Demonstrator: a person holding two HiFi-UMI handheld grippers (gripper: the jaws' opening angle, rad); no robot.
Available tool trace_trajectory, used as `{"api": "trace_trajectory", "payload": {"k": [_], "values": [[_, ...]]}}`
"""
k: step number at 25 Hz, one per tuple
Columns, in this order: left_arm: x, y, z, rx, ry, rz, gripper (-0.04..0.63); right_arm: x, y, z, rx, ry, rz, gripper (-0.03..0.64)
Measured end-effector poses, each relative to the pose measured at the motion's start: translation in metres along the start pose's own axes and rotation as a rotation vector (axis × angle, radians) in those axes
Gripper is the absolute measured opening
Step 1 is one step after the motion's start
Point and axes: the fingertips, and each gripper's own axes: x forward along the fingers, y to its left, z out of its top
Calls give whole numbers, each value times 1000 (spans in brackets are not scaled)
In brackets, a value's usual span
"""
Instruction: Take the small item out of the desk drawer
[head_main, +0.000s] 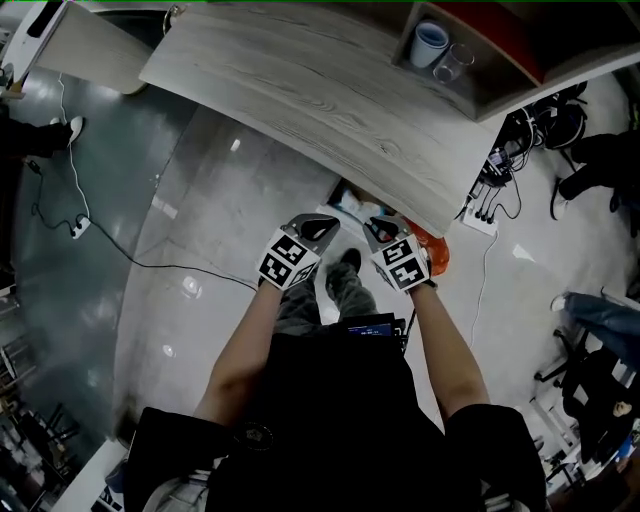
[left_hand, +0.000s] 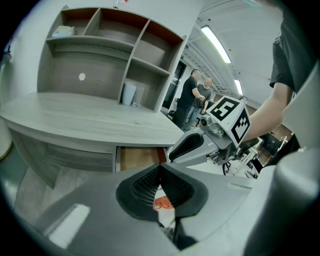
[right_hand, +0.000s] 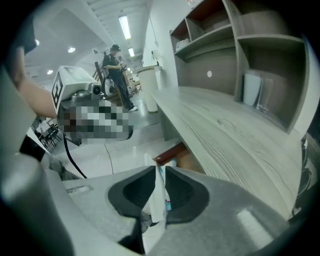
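Observation:
The desk drawer (head_main: 350, 197) stands pulled out under the front edge of the grey wooden desk (head_main: 300, 90); its brown inside shows in the left gripper view (left_hand: 137, 157) and its reddish edge in the right gripper view (right_hand: 172, 154). Both grippers hover side by side just in front of it. A thin white packet (right_hand: 156, 200) with blue print stands upright between the jaws of my right gripper (right_hand: 159, 170), and the jaws stand slightly apart around it. My left gripper (left_hand: 160, 167) has its tips together; a white and orange scrap shows in the gap behind them.
A blue cup (head_main: 430, 42) and a clear glass (head_main: 453, 62) sit in the desk's shelf unit. An orange bag (head_main: 435, 252) lies under the desk at the right, near a power strip (head_main: 480, 215). A cable (head_main: 80, 228) runs across the floor. Two people (left_hand: 192, 97) stand far back.

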Motion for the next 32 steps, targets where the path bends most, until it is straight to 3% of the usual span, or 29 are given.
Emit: {"api": "trace_trajectory", "payload": {"k": [19, 32], "values": [[7, 38, -35, -63, 9, -16, 0, 104, -13, -27, -136, 206, -24, 181], [4, 45, -57, -74, 30, -29, 0, 149, -25, -57, -280, 370, -79, 198]]}}
